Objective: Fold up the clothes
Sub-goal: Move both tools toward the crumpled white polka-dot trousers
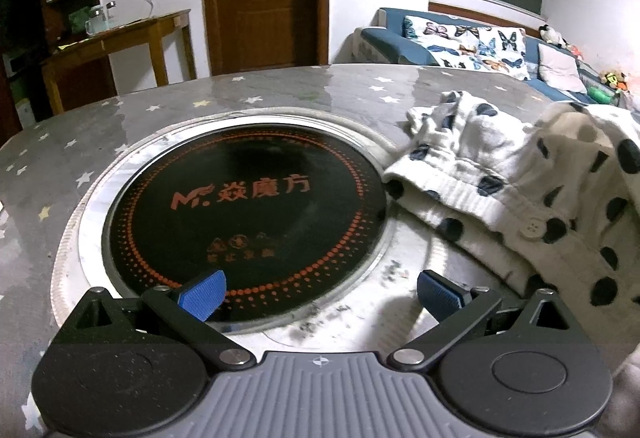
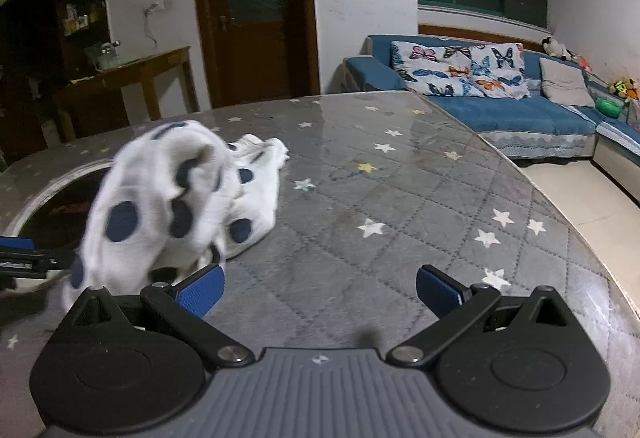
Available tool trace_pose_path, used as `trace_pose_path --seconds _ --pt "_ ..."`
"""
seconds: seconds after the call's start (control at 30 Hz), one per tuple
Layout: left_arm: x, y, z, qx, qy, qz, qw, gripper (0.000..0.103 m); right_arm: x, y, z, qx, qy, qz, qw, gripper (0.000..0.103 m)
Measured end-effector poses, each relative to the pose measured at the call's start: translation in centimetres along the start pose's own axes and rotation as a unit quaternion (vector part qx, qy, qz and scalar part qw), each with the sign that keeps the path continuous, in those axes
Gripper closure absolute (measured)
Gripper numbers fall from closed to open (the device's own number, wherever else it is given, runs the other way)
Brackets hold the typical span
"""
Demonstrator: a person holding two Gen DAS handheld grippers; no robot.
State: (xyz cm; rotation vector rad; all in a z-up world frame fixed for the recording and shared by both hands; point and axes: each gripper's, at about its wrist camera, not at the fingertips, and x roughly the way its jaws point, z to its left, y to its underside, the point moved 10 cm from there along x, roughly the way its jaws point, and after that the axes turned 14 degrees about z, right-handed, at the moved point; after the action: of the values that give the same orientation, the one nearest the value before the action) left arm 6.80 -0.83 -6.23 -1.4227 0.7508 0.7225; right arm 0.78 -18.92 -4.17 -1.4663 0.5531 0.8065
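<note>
The spotted garment (image 1: 500,174) lies crumpled on the surface (image 2: 400,198) beside the round cooktop (image 1: 240,214), unfolded. Both the left gripper (image 1: 320,296) and right gripper (image 2: 320,294) have jaws apart, holding nothing. It looks light, soft and floppy; the ribbed buttoned hem seems the firmest place to pinch.

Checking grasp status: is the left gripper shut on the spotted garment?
No, the left gripper is open above the black cooktop; the spotted garment lies beside it.

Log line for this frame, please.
left tool open, empty | right tool open, empty | dotted garment bunched, partly on cooktop rim | unfolded
</note>
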Motion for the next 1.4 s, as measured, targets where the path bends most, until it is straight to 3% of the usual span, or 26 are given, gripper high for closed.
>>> trace_pose_path --seconds 0.57,0.97,1.4 --pt "-2.9 1.9 -2.6 0.027 0.022 0.006 0.9994 0.000 0.1 -1.0 8.7 -0.014 0.003 0.018 1.000 0.000" --pt "-4.2 2.7 -3.6 0.040 0.022 0.002 0.9990 0.000 3.9 -6.2 23.6 -0.015 0.020 0.032 0.999 0.000" --pt "-5.4 3.4 -4.4 0.050 0.021 -0.008 0.9985 0.000 8.3 -17.8 41.7 0.002 0.032 0.035 0.999 0.000"
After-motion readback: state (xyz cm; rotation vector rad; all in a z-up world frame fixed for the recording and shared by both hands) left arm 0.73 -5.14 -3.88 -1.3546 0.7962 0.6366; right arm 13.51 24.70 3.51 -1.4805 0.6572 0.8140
